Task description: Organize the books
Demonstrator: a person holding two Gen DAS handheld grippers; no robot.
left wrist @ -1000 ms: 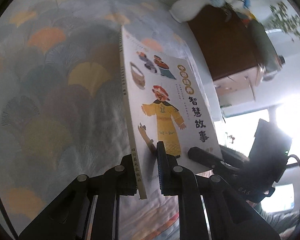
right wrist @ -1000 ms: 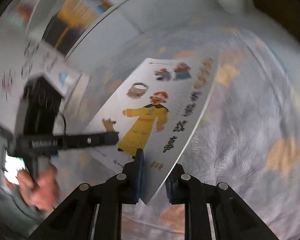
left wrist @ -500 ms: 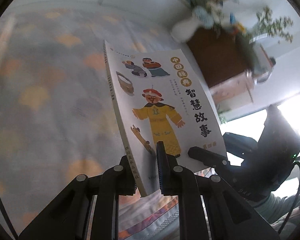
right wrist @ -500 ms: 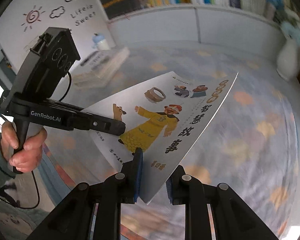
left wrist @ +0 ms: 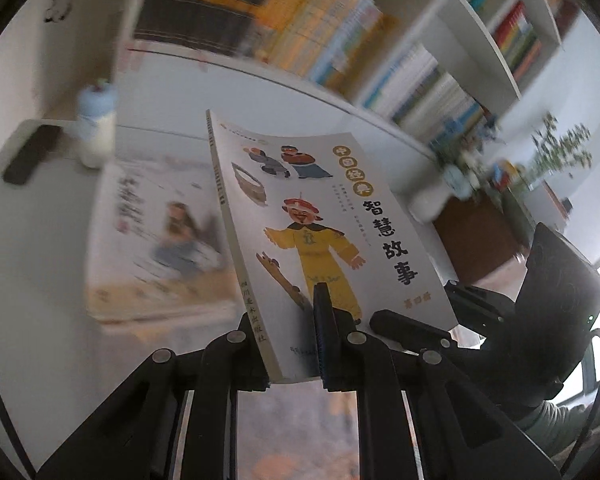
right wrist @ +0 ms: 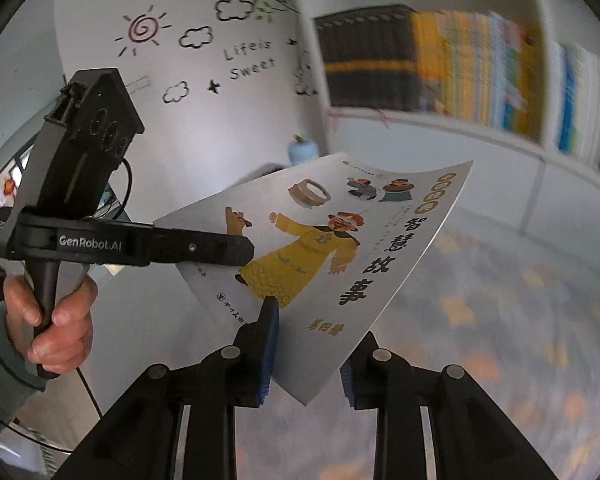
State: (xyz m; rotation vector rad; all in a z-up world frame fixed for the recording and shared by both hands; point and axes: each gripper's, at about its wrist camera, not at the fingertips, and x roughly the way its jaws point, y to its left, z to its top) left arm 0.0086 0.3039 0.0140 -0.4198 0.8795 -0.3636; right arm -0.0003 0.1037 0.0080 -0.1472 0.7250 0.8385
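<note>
A white bookshelf point(left wrist: 428, 52) packed with upright, colourful volumes fills the background; below it lies a surface covered in a pale patterned cloth point(right wrist: 512, 292). The book point(left wrist: 320, 236), a thin paperback with a yellow-robed figure on its cover, is held in the air in front of the shelf, clear of every surface. The left gripper point(left wrist: 292, 344) is clamped tight on its lower edge near the spine. The right gripper point(right wrist: 306, 354) has the opposite lower corner between its jaws, which are opening; the right-hand pad stands clear of the cover. Left wrist view only: a second book point(left wrist: 156, 236) lying flat on a white bench point(left wrist: 32, 264), with a pale bottle point(left wrist: 96, 128) and a dark flat device point(left wrist: 32, 154) behind it, and potted greenery point(left wrist: 560, 152) on a brown cabinet point(left wrist: 480, 236) at right. Right wrist view only: a wall point(right wrist: 180, 92) with sun and cloud drawings and the words "Life is Sweet", and the person's left hand point(right wrist: 56, 320) gripping the handle, green sleeve point(right wrist: 0, 364) at the wrist.
</note>
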